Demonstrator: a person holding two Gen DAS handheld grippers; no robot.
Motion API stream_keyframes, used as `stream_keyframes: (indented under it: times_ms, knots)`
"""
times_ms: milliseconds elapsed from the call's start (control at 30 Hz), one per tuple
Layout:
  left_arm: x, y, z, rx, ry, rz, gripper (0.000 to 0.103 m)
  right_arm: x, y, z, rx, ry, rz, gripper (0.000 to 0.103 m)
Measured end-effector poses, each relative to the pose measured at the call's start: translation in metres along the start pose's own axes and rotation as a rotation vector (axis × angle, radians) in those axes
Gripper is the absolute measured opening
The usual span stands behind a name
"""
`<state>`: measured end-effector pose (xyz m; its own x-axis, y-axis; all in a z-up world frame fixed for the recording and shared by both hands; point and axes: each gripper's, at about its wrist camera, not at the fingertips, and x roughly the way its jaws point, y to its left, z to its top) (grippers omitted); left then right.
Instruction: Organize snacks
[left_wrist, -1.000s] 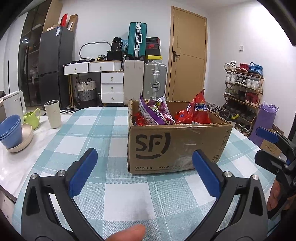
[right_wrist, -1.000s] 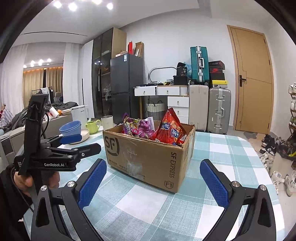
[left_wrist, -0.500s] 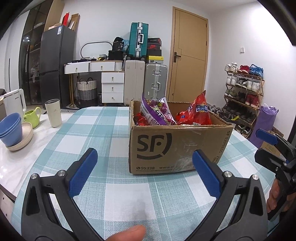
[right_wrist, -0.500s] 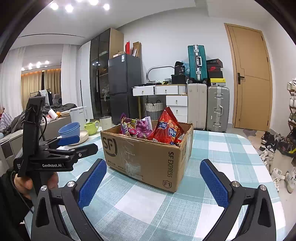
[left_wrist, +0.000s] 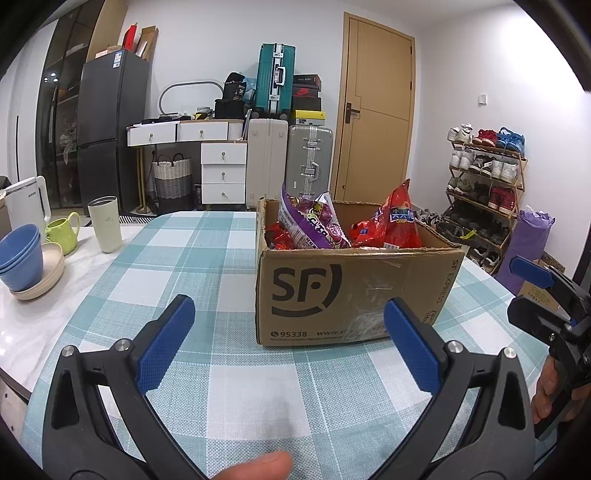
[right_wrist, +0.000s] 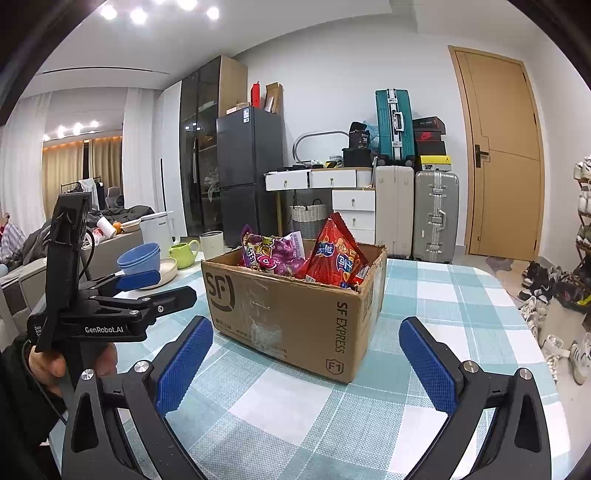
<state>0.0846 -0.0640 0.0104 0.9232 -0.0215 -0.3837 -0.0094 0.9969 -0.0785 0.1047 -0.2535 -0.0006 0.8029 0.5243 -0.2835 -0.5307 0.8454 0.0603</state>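
Note:
A brown SF cardboard box (left_wrist: 354, 295) (right_wrist: 295, 310) stands on the checked tablecloth, holding snack bags. A purple bag (left_wrist: 314, 225) (right_wrist: 273, 254) and a red bag (left_wrist: 397, 221) (right_wrist: 338, 254) stick up above its rim; more red packets lie lower inside. My left gripper (left_wrist: 288, 336) is open, a short way in front of the box's near face, with nothing between its blue pads. My right gripper (right_wrist: 304, 354) is open too, facing the box's corner from the right side. Each gripper shows in the other's view: the right gripper (left_wrist: 546, 295), the left gripper (right_wrist: 147, 288).
At the table's left edge sit stacked blue bowls (left_wrist: 18, 254), a green mug (left_wrist: 62, 230), a pale tumbler (left_wrist: 107, 229) and a white kettle (left_wrist: 26, 199). The tablecloth (left_wrist: 166, 295) lies bare left of the box. A shoe rack (left_wrist: 484, 184) stands beyond the right side.
Both grippers have edged slightly closer to the box, which looks a little larger now. Both stay open and empty.

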Motion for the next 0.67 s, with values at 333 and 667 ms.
stream_keyframes:
  times_ms: [333,667]
  knots:
    - [0.0000,-0.0001,0.0002,0.000,-0.001,0.000,0.102,0.0002,-0.0004,0.0000,-0.001,0.000,-0.001,0.103]
    - [0.0054,-0.0027,-0.0012,-0.008,0.002,-0.007,0.102,-0.0002,-0.0003,0.0002,0.000,0.000,-0.001,0.103]
